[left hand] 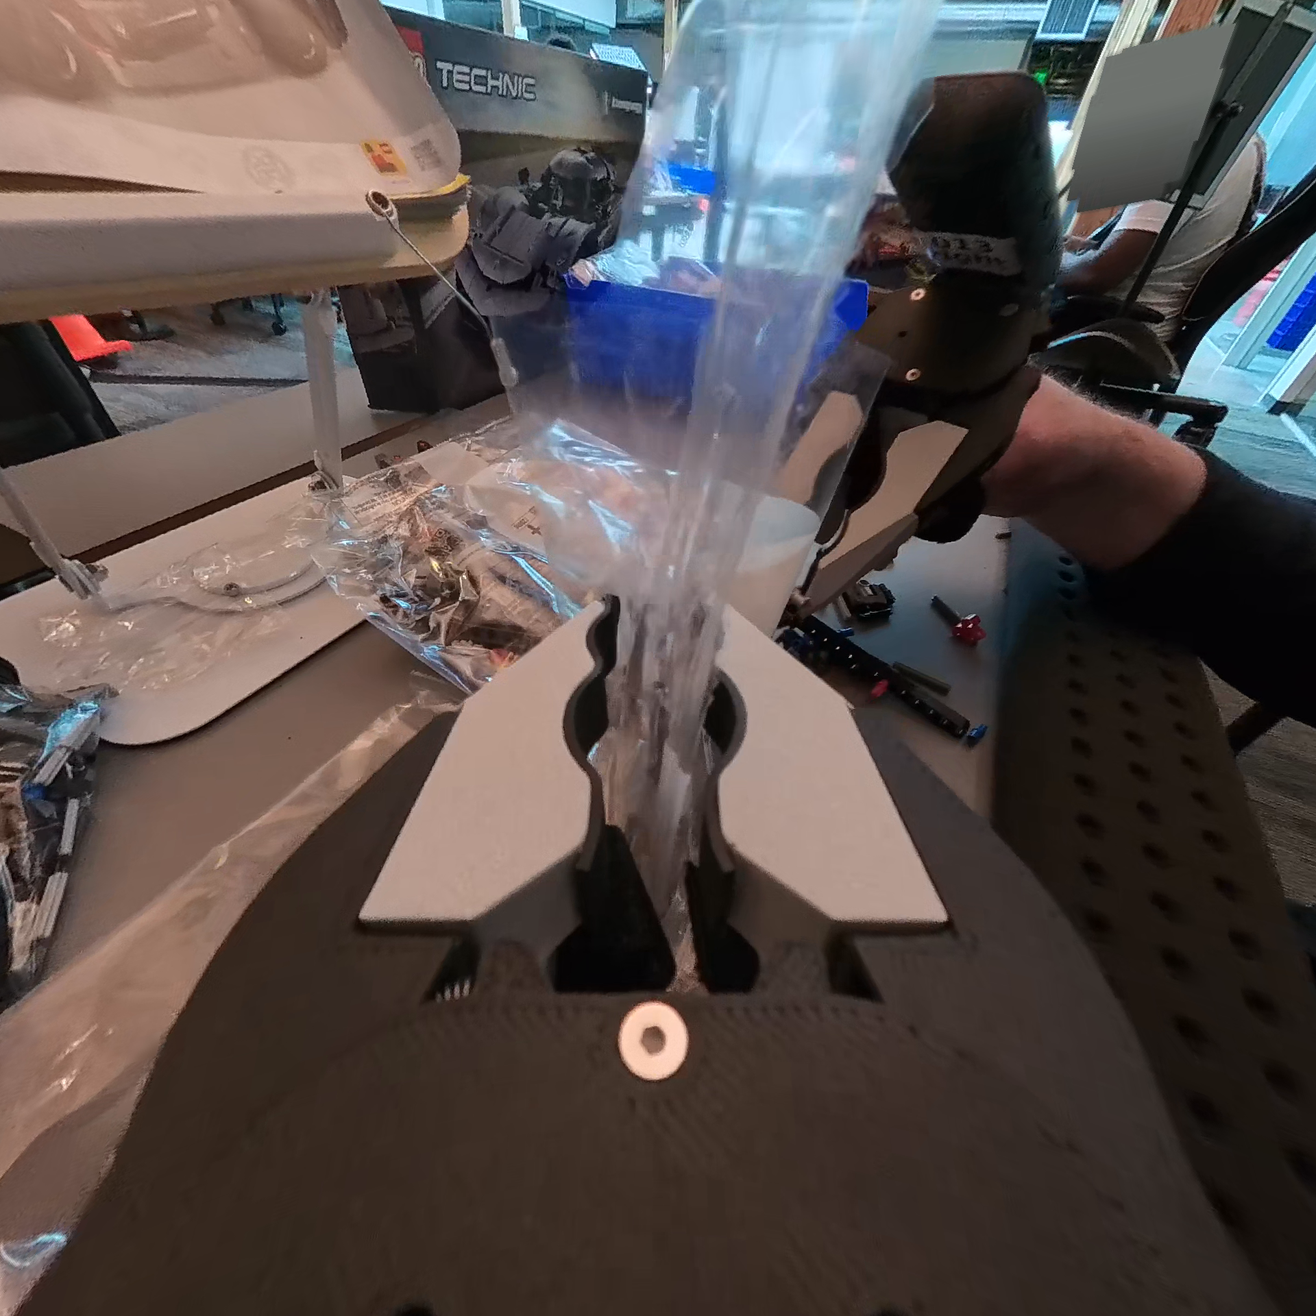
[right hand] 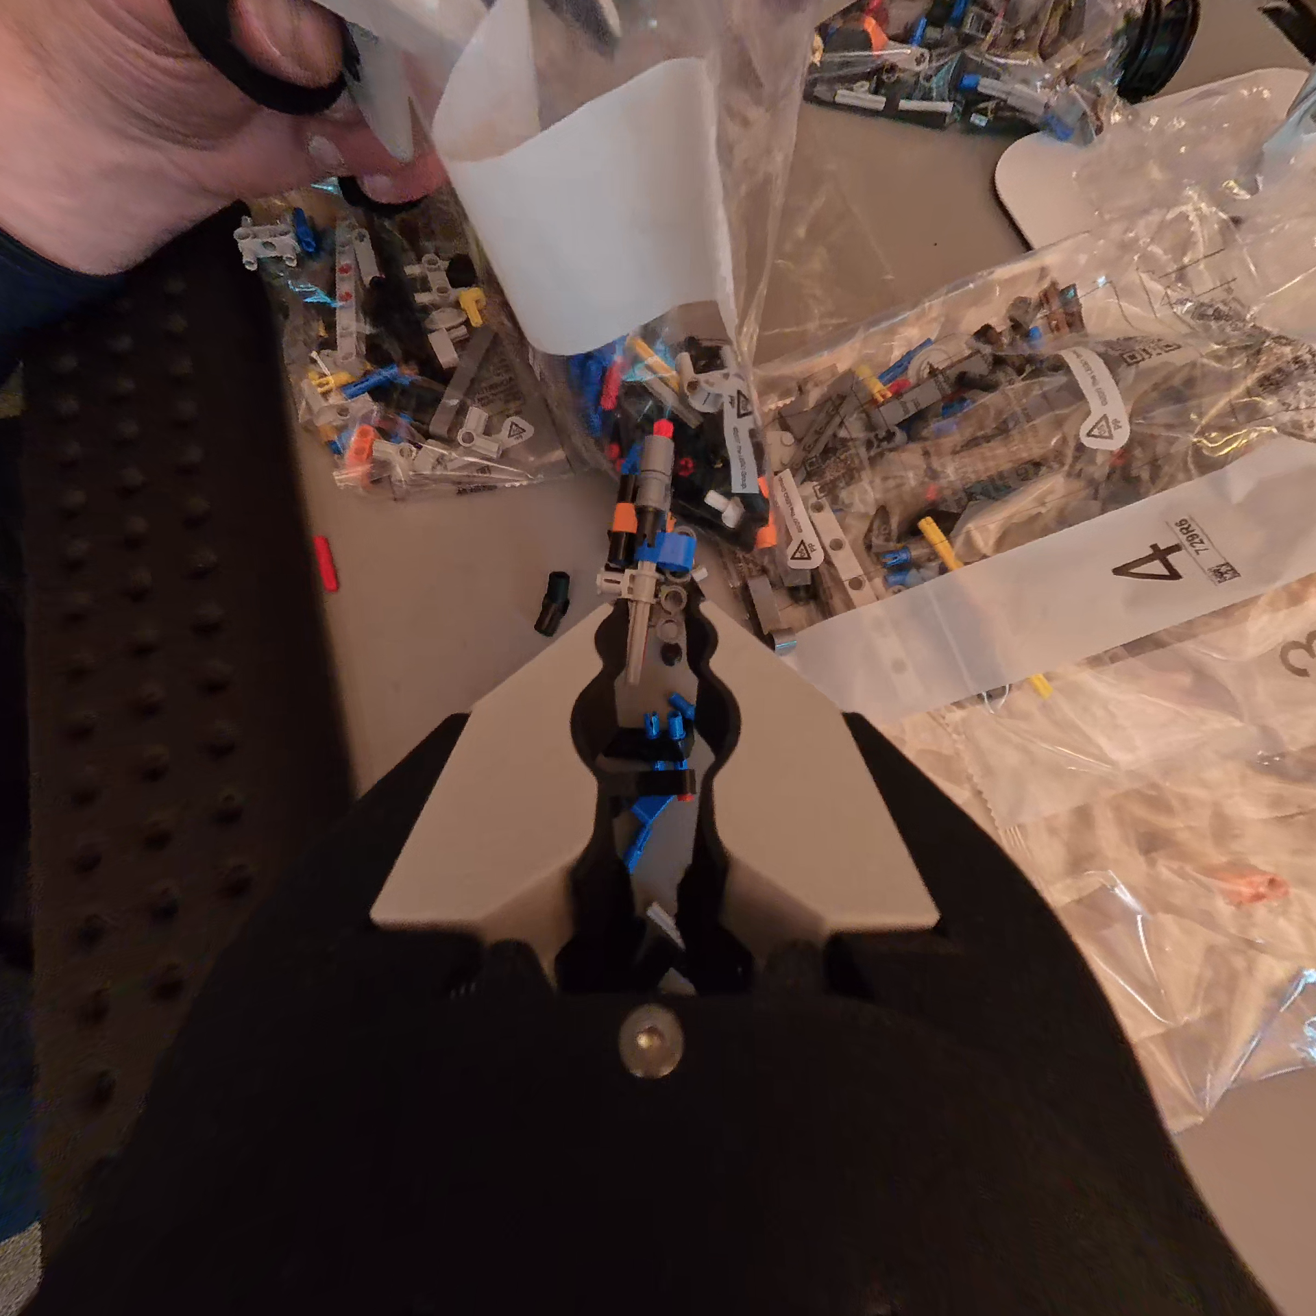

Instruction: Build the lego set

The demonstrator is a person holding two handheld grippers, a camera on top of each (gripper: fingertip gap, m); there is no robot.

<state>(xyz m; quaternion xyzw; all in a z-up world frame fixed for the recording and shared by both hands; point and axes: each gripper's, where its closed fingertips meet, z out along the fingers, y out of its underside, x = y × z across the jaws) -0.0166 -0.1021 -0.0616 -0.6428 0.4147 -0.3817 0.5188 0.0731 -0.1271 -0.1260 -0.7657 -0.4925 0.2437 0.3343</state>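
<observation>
My left gripper (left hand: 666, 612) is shut on an empty clear plastic bag (left hand: 769, 285) that stretches up out of its jaws. The bag's white strip (right hand: 591, 206) hangs beside the hand (right hand: 142, 128) in the right wrist view. My right gripper (right hand: 655, 612) is shut, and I see nothing gripped in it. It hovers over a small Lego assembly (right hand: 644, 541) of black, grey, blue and orange parts on the table. It also shows in the left wrist view (left hand: 812, 591), pointing down behind the bag, just above the black beams (left hand: 876, 669).
Several sealed bags of Lego parts (right hand: 399, 370) (right hand: 997, 441) (left hand: 456, 562) lie on the grey table. Loose pieces include a red pin (right hand: 325, 562) and a black connector (right hand: 552, 594). A black perforated mat (right hand: 142, 641) lies along one side. A Lego box (left hand: 498, 92), a blue bin (left hand: 641, 335) and a white stand base (left hand: 178, 641) stand behind. My hands' fingertips stand some 12 cm from each other. The black connector (right hand: 552, 594) sits 6 cm or so from the ends of my right fingers.
</observation>
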